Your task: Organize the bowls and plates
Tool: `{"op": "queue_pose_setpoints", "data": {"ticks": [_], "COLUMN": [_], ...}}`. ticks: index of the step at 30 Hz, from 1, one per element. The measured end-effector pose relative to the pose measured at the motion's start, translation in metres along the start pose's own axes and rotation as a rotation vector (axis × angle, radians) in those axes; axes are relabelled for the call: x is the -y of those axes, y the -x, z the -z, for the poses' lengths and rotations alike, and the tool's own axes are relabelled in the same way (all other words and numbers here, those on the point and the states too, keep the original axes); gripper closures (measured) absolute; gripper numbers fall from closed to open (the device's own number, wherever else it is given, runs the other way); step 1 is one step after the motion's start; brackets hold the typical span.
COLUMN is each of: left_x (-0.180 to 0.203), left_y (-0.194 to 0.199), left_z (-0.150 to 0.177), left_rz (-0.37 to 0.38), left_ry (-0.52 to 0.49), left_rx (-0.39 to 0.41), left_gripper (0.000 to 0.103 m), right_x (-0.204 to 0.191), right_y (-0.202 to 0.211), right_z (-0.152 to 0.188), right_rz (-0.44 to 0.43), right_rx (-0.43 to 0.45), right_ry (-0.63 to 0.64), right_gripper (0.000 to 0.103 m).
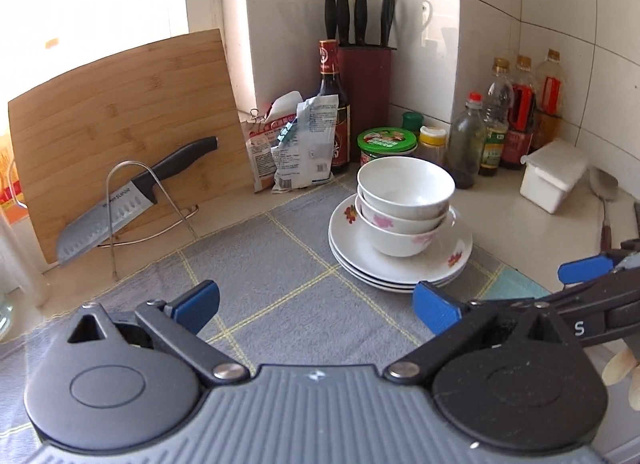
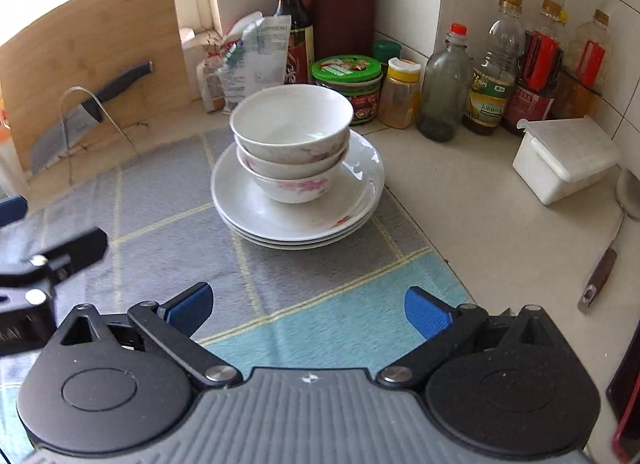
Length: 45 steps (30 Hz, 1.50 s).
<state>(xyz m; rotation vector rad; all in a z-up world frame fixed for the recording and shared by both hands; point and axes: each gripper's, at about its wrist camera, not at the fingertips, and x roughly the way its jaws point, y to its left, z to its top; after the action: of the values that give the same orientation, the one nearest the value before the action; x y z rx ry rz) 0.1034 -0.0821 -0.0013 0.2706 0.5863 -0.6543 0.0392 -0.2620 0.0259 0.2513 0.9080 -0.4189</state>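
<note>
Bowls [image 1: 404, 203] nested on stacked plates [image 1: 400, 264] on the grey cloth [image 1: 280, 264], seen far right past the released, empty left gripper [image 1: 316, 308], in the right wrist view the bowls [image 2: 290, 131] and plates [image 2: 298, 199] centred beyond the spread, empty right gripper [image 2: 308, 310], bottles [image 2: 488, 75] lined up far right on the counter [image 2: 480, 223]

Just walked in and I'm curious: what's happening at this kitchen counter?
A person holds a gripper in each hand, tidying dishes. Three bowls sit nested on a stack of plates on a grey cloth. The left gripper and right gripper are both open and empty, short of the stack and touching nothing.
</note>
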Motion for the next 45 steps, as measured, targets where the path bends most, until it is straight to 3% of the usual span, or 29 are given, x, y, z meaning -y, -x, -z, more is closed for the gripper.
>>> {"op": "queue_pose_setpoints", "data": {"ticks": [7,21,45], "left_x": [0.002,0.002,0.003], "left_y": [0.031,0.047,0.053], "left_z": [0.000,0.005,0.003], "left_rz": [-0.063,-0.052,-0.026], "left_ry": [0.021,0.065,0.086], "left_rx": [-0.001,-0.006,0.002], "left_gripper": [0.001,0.001,0.001], "right_x": [-0.004,-0.005,-0.006], "right_y": [0.030,0.057,0.063], "right_z": [0.007,0.014,0.016], "right_rz": [0.009,0.029,0.039], "right_rx": [0.031,0.077,0.079], "right_ry": [-0.027,-0.045,-0.047], "right_gripper": [0.000,0.000,0.000]}}
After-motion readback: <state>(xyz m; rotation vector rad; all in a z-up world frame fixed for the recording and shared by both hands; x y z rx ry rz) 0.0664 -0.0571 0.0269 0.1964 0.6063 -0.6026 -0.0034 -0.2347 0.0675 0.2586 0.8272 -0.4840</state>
